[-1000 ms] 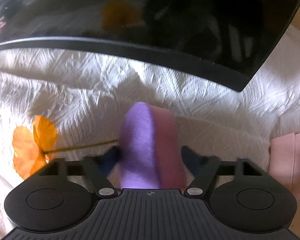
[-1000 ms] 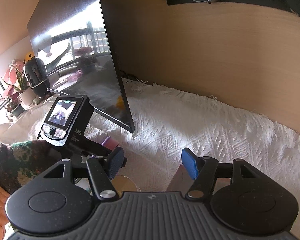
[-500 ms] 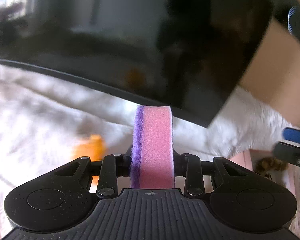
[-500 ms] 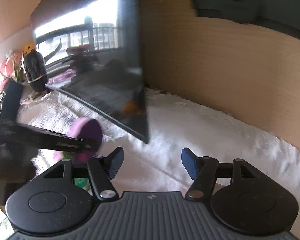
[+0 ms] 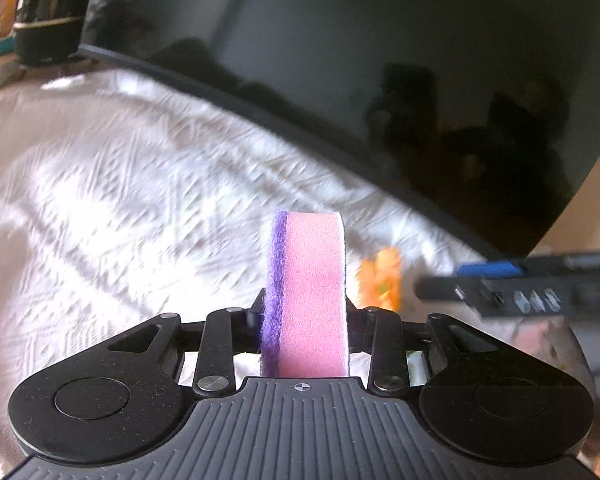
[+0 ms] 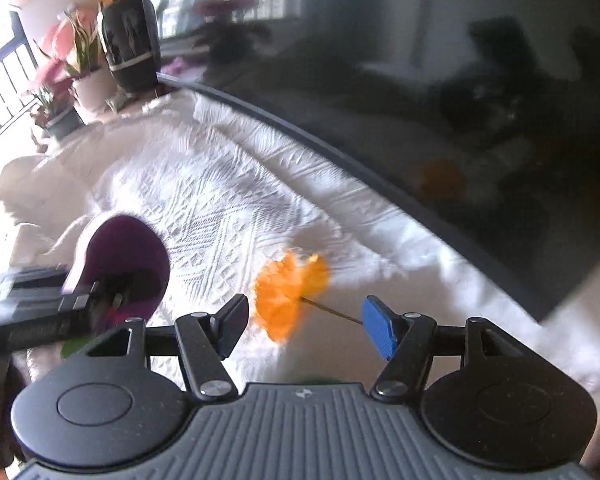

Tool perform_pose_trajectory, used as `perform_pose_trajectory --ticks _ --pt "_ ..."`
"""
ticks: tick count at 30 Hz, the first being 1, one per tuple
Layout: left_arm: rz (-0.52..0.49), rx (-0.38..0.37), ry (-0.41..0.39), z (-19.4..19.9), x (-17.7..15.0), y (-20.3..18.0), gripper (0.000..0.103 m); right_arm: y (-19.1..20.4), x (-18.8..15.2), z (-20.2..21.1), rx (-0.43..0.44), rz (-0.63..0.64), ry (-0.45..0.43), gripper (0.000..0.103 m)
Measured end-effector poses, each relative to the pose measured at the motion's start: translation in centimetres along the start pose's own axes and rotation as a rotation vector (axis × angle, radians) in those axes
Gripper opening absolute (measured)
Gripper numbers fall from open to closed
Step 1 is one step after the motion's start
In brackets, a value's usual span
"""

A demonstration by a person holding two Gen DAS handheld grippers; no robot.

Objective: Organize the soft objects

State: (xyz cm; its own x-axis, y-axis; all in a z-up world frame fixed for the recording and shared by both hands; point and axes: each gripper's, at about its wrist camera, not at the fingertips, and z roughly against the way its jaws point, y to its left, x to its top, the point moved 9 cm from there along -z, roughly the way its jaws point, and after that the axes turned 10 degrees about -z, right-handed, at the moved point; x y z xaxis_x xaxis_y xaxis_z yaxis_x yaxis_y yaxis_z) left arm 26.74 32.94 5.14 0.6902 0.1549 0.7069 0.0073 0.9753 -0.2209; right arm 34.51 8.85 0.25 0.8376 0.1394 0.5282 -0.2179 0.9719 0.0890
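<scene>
Blurred orange flower (image 6: pixel 288 296) beside sponge (image 5: pixel 308 296)

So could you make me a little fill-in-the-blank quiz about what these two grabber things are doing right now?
1. The left gripper is shut on a pink and ____ sponge.
2. The right gripper has its jaws ____, holding nothing.
3. The flower on the white blanket is ____ in colour.
4. Behind the blanket stands a large ____ screen.

Missing words: purple; open; orange; black
</scene>
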Motion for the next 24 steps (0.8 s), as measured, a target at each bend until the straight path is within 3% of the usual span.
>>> perform_pose_trajectory --ticks 5,7,9,10,16,24 --pt "-0.024 0.024 0.027 -0.9 -2.5 1.3 0.036 1.1 -0.4 -4.2 -0.062 0.001 0.055 0.059" --pt "-0.017 0.017 0.041 -1.8 -3.4 1.8 0.036 1.4 -0.9 -5.0 -0.081 0.024 0.071 0.027" --pt "-0.009 0.014 0.055 -2.5 -3.9 2.3 0.036 1.9 -1.3 -4.6 -0.1 0.071 0.061 0.018" --pt "-0.009 0.012 0.06 -2.5 -4.1 2.4 0.036 2.3 -1.3 -4.1 -0.097 0.095 0.05 0.008" --pt "-0.018 0.017 0.034 -0.5 -3.7 1.2 0.036 4.7 -0.3 2.1 -0.043 0.149 -0.059 0.007" --pt "-0.057 0.014 -0.069 3.9 -1.5 -2.7 0.036 6.3 -1.1 12.6 -0.012 0.225 -0.213 0.007"
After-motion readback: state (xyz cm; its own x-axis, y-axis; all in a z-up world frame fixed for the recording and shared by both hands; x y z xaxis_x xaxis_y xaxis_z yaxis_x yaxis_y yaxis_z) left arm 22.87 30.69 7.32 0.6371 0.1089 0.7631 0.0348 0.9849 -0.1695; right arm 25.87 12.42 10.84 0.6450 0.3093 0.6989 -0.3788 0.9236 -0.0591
